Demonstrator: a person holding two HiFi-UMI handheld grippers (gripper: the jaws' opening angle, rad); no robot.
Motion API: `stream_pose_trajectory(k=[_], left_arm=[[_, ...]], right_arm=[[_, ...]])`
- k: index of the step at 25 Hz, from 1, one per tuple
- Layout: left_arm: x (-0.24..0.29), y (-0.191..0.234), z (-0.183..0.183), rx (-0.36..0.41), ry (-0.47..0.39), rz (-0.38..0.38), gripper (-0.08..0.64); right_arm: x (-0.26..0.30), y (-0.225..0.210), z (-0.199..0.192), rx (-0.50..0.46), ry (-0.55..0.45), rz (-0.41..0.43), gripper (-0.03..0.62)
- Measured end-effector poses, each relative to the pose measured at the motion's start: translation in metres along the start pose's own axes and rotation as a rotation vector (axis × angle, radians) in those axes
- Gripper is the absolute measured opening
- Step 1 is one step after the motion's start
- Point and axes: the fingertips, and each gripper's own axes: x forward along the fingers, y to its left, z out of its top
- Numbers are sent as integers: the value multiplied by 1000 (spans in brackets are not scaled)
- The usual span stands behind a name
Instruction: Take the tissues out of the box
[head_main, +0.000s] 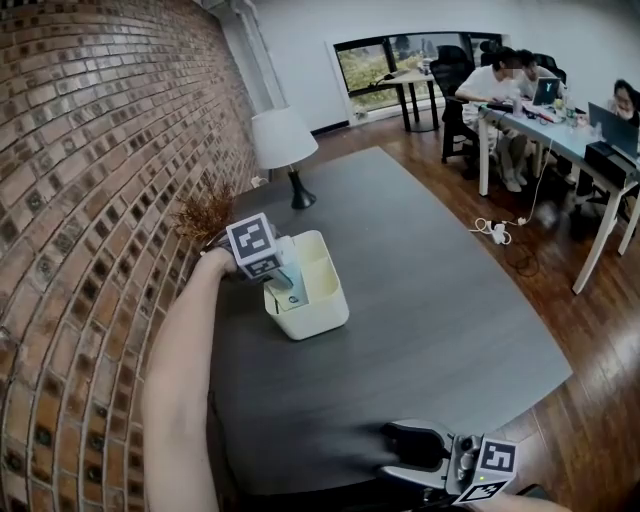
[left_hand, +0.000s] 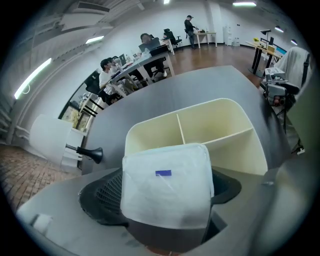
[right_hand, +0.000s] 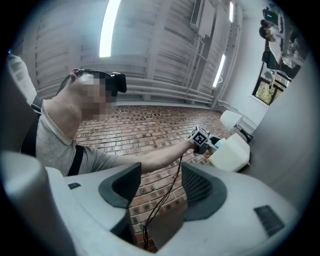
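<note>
Left gripper view: your left gripper (left_hand: 165, 200) is clamping tissue pack (left_hand: 167, 185) over box (left_hand: 225, 127) | right gripper (right_hand: 159, 187) gaping, empty | next, you're likely setting it on worktop (head_main: 430, 290).

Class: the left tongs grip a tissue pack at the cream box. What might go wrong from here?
The soft tissue pack may slip from the left tongs back into the box. The box stands unheld, the right tongs open at the edge of the table; a pack snagging its rim might tip it.
</note>
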Motion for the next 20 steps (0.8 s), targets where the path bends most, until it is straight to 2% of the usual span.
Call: stream_pose_trajectory(k=[6, 10, 13, 16, 18, 20], left_arm=[[-58, 20, 1, -16, -70, 144, 489], [-109, 16, 3, -29, -158, 299, 488], [-153, 1, 9, -89, -317, 418, 488], [-191, -28, 6, -189, -495, 513, 488], [-205, -56, -1, -277, -621, 543, 488], [-213, -91, -4, -363, -777, 536, 486]], right_arm=[[0, -1, 1, 13, -9, 8, 266], [-2, -3, 6, 2, -36, -2, 265], [-3, -6, 13, -27, -45, -18, 265], [-4, -7, 18, -44, -44, -33, 265], [-4, -8, 18, -48, -46, -39, 265], [-2, -7, 17, -55, -44, -43, 265]])
